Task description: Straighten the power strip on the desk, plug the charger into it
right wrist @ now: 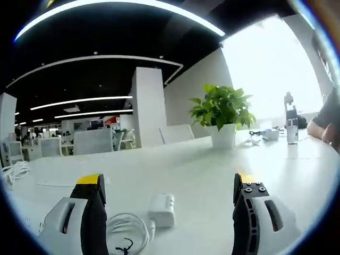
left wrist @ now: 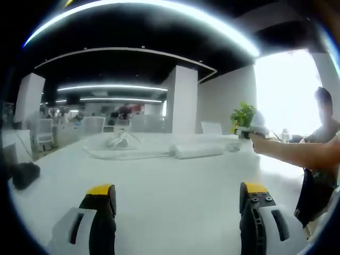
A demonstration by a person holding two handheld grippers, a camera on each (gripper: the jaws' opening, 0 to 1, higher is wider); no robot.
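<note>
A: How are the jaws being held?

B: The right gripper [right wrist: 167, 204] is being held wide with nothing gripped; the white charger [right wrist: 161, 210] is lying between its jaws on the surface [right wrist: 212, 175], its coiled cable [right wrist: 126, 228] just beside it toward the left jaw. The left gripper [left wrist: 178, 204] is also being held wide and empty.

A: And the power strip?

B: A long white strip [left wrist: 197, 150] is lying well ahead of the left jaws, probably that. The charger should be squared between the jaws before closing, clear of the cable.
</note>
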